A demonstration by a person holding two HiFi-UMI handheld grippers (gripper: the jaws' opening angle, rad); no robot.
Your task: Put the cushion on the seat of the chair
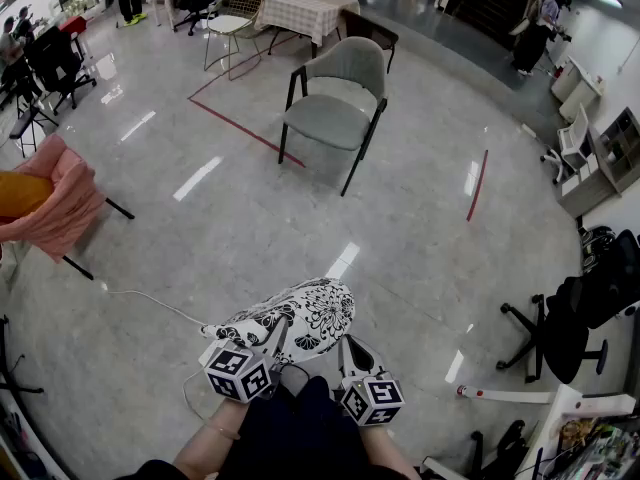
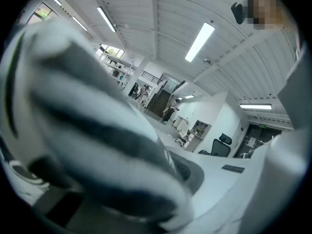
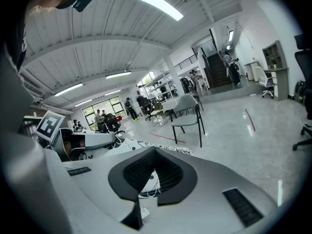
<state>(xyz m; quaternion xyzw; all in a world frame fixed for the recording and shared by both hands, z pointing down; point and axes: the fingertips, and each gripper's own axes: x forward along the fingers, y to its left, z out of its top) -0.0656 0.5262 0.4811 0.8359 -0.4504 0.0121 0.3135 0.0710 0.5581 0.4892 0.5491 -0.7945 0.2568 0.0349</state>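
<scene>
On an open stretch of polished grey floor (image 1: 250,228), well short of the target: the cushion (image 1: 300,318) hangs low in front of the person, apparently carried clear of the floor and well apart from the chair (image 1: 333,108). Left tongs (image 1: 275,340) are closed right down on the cushion's near edge. Their own view is filled with blurred light and dark bands of fabric bulging over them, so the pinch looks to be on a fold of cover, not the full thickness. Likely reason: soft filling gives, while a thin nip of cloth holds firm. Right tongs (image 1: 352,350) have their tips together, with nothing seen clamped between the pads. The cushion lies just beside them, on their left, contact uncertain; judged a steadying partner, not the carrier. Cushion: plump rounded oblong, white cloth printed with black flowers and scrolls. Chair: padded grey-green seat (image 1: 326,121) and curved back on thin black metal legs, the seat bare and its front turned partly toward the person. Tong pads are black and mesh-textured, shaped round a diamond notch. The floor is glossy and mirrors the ceiling strip lights. A white cable (image 1: 150,300) trails across it left of the cushion, a possible snag on the way over.
</scene>
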